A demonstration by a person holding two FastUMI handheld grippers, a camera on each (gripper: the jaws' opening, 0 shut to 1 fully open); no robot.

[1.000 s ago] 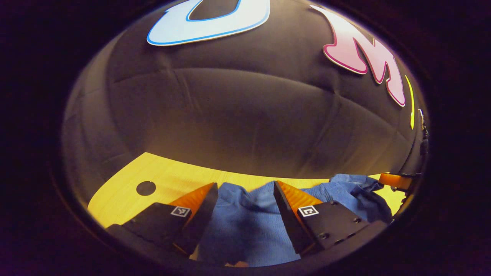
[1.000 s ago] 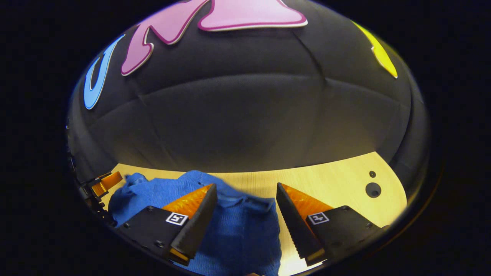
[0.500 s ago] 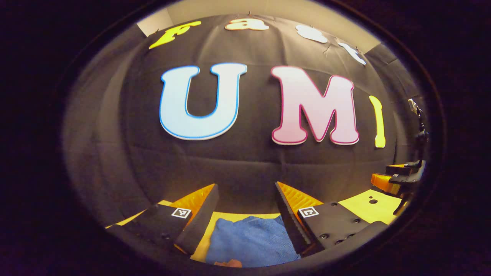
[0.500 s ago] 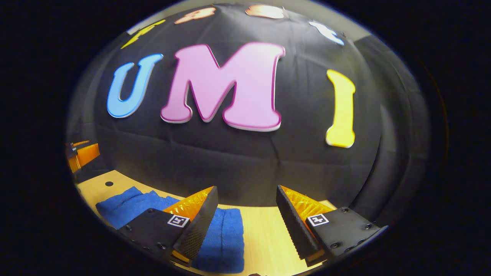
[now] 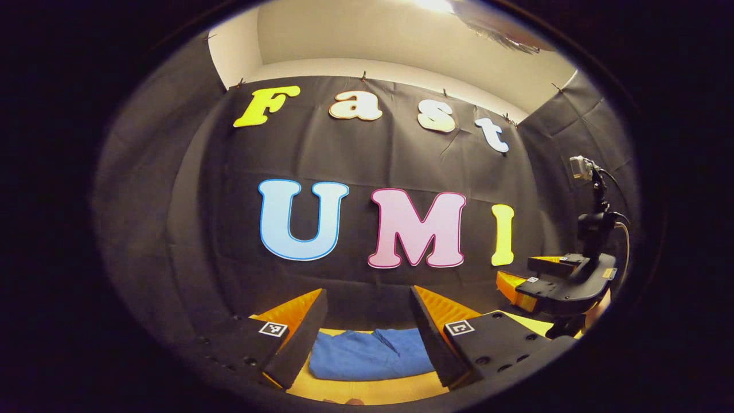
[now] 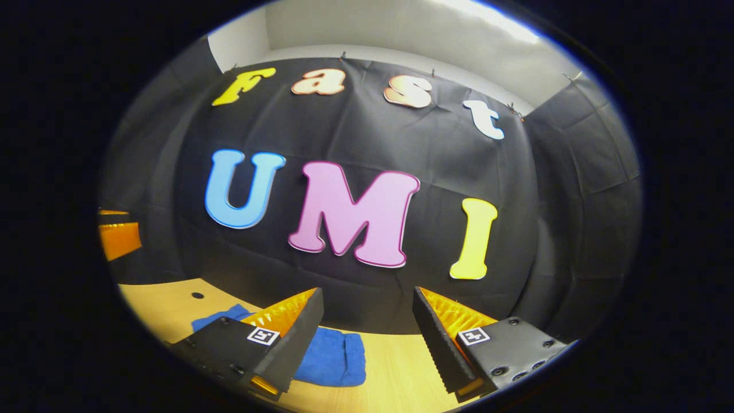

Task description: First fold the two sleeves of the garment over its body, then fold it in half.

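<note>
Both sets of fingers were spread wide with nothing between them. The left gripper (image 5: 367, 321) and right gripper (image 6: 367, 327) sat raised above the folded blue garment (image 5: 370, 354), lying flat on the counter (image 6: 401, 373), so the fold looked finished.

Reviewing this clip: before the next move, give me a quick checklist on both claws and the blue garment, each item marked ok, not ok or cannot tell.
1. Left claw open, holding nothing: ok.
2. Right claw open, holding nothing: ok.
3. Blue garment lies on the table as a compact bundle: ok.
4. Sleeves folded over the body: cannot tell, the layers hide them.
5. Folded in half: cannot tell, though the rounded edge in the right gripper view suggests a fold.
6. Both claws clear of the garment: ok.
</note>
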